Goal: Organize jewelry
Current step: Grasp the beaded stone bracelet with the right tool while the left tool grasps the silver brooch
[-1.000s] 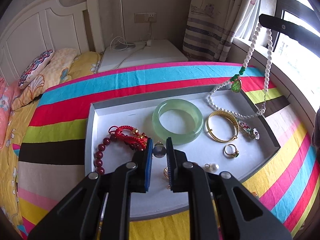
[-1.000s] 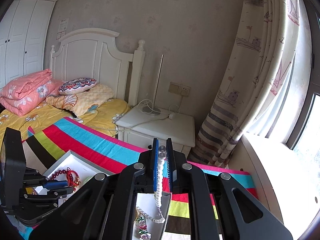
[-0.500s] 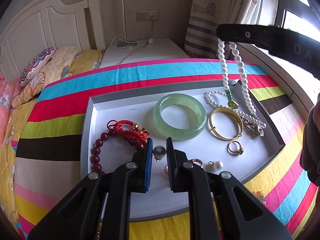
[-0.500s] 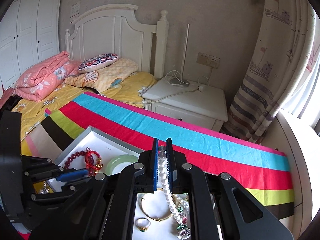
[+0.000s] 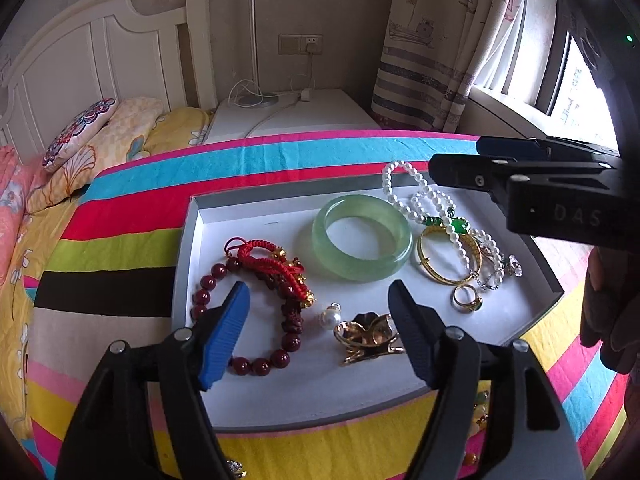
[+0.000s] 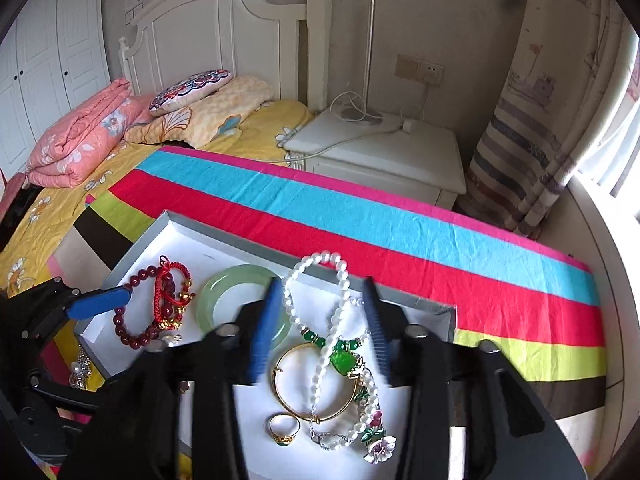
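Both the left gripper (image 5: pixel 320 312) and right gripper (image 6: pixel 320 320) hang unclenched over the tray (image 5: pixel 188 264), the pearl necklace (image 6: pixel 332 312) lying beside the green bangle (image 5: pixel 362 238); picking another piece looks next.

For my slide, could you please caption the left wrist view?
Open left hand-held gripper above a white tray holding pearl necklace, jade bangle and red bead bracelet.

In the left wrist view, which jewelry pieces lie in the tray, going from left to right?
Dark red bead bracelet → red braided cord bracelet → pale green jade bangle → gold bangle.
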Motion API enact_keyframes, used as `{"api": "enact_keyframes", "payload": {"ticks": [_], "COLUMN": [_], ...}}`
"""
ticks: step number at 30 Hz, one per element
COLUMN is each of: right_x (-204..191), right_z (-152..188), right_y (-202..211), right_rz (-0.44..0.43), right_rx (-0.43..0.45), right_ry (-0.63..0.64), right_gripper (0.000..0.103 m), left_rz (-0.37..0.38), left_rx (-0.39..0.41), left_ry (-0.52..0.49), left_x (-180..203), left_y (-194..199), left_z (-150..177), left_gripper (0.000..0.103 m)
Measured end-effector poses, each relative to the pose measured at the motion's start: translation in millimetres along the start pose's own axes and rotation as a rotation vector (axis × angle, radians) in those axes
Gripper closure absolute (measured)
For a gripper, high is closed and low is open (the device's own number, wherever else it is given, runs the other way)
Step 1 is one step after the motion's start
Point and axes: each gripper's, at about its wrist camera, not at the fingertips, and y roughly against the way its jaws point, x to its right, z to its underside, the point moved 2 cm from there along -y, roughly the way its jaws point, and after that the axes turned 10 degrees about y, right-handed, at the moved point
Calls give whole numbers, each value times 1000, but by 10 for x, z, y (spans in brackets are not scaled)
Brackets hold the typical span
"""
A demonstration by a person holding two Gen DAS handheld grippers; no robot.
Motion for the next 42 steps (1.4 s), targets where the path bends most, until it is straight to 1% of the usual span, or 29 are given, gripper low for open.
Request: {"api": "enact_keyframes", "payload": {"ticks": [1, 3, 5, 7, 9, 12, 15, 18, 21, 23, 26, 30, 31, 33, 34, 37, 39, 41, 42], "right_x": [9, 6, -5, -8, -9, -16, -13, -27, -76, -112, -156, -338, -401, -515, -564, -700, -858, -1025, -1094], "right_z": [19, 43, 56, 76, 137, 324, 592, 882, 1139, 1300, 1508, 1663, 1674, 1677, 1668, 1626, 1603, 1567, 1542], "right_y": [30, 105, 220, 358, 527, 760, 853, 915, 1015, 1080, 1124, 1076, 1069, 1081, 1085, 1047, 1014, 975, 961], "right_rz": [-9, -16, -21, -36, -50, -74, -88, -115, -104, -99, -137, -147, -150, -134, -133, -173, -182, -155, -140], "right_rx": [14, 32, 56, 85, 120, 159, 140, 121, 127, 127, 124, 69, 58, 53, 53, 47, 38, 25, 23], "right_ry": [-4, 1, 6, 4, -2, -8, -23, -57, -75, -95, -140, -90, -68, -16, 2, 24, 73, 144, 175], "right_gripper": [33, 33, 33, 33, 33, 32, 31, 31, 31, 31, 31, 31, 31, 31, 32, 38, 41, 42, 42], "left_rz": [-2, -1, 6, 1, -5, -17, -41, -89, -129, -139, -130, -140, -135, -112, -94, -4, 13, 22, 22], "left_rx": [5, 12, 23, 48, 80, 128, 154, 161, 161, 148, 121, 87, 77, 109, 113, 114, 123, 116, 113], "left_ry": [1, 6, 18, 31, 37, 46, 65, 81, 102, 130, 155, 124, 126, 146, 151, 178, 224, 253, 252], "left_x": [1, -4, -16, -35, -55, -78, -133, -213, -330, -423, -511, -542, -554, -576, -590, -647, -722, -758, -753], "left_y": [14, 47, 101, 195, 319, 544, 724, 855, 968, 1007, 1027, 968, 962, 1013, 1019, 1027, 1043, 1034, 1026], "left_z": [3, 14, 26, 54, 88, 184, 337, 528, 684, 776, 893, 1089, 1106, 1109, 1110, 1115, 1112, 1107, 1105], "left_gripper": [28, 26, 20, 15, 13, 9, 6, 5, 2, 2, 2, 2, 2, 2, 2, 2, 2, 2, 2]}}
